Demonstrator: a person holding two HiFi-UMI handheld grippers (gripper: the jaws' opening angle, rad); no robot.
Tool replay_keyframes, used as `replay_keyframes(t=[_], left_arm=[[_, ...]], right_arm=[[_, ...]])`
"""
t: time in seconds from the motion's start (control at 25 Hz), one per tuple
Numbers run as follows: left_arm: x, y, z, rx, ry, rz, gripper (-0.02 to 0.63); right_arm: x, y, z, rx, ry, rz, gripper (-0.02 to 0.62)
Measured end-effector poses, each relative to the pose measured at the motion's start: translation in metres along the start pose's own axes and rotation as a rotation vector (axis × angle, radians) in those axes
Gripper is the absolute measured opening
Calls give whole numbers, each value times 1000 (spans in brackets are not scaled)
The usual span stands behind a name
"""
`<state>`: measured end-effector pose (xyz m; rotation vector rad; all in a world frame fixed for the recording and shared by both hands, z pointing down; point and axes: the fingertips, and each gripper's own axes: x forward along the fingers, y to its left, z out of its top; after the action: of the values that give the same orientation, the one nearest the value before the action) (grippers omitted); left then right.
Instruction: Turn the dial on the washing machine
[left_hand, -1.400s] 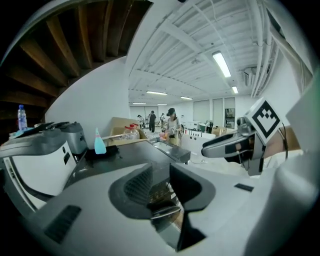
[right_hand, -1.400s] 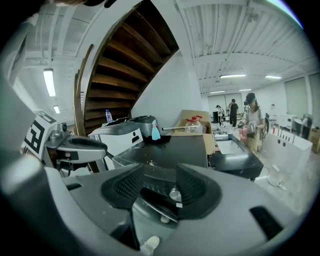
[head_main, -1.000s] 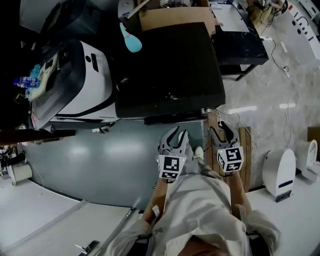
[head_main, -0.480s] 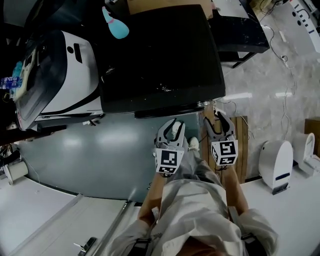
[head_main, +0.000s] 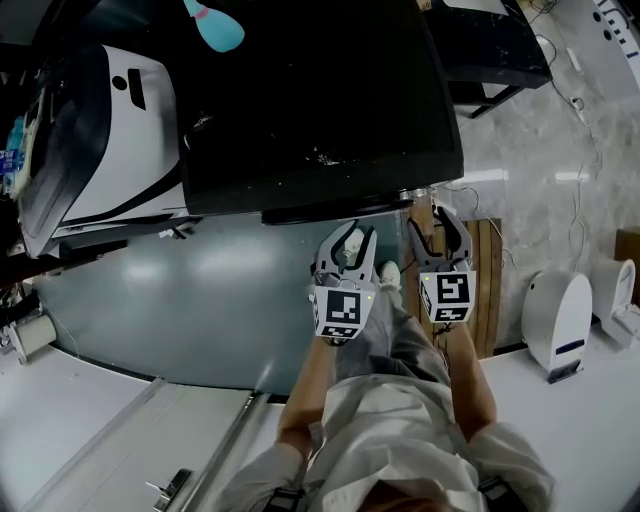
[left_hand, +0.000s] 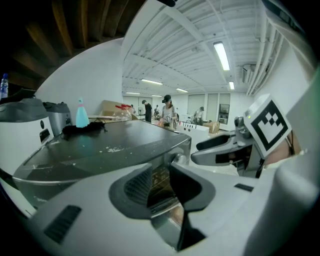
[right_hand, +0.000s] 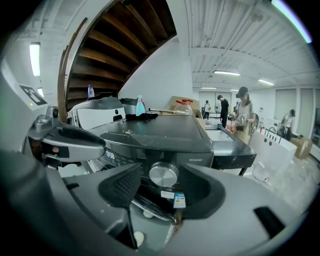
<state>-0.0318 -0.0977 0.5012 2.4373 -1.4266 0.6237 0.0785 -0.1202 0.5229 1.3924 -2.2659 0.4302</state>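
Right claw (head_main: 437, 225), angled slightly downward, has just been opening, jaws apart with the dial (right_hand: 163, 175) ahead between them, ungripped.

Digits resembling 058 glow on the washing machine (right_hand: 165, 131) display (right_hand: 110, 155), left of the right gripper (right_hand: 161, 176). Its jaws have just been opening, with the dial (right_hand: 163, 174) in sight between them, untouched. Small print (right_hand: 198, 160) right of the dial is unreadable.
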Motion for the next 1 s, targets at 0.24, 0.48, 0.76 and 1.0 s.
replay_keyframes(t=[0.24, 0.48, 0.76, 1.0], left_arm=[[11, -1, -17, 0, 8, -5, 114], [19, -3, -29, -1, 11, -11, 114], [30, 1, -36, -18, 7, -2, 114], [34, 3, -41, -30, 7, 4, 114]], right_arm=[[15, 1, -8, -21, -15, -26, 252], [31, -1, -19, -18, -15, -44, 264], [47, -1, -25, -36, -21, -59, 279], [57, -2, -29, -48, -24, -83, 285]])
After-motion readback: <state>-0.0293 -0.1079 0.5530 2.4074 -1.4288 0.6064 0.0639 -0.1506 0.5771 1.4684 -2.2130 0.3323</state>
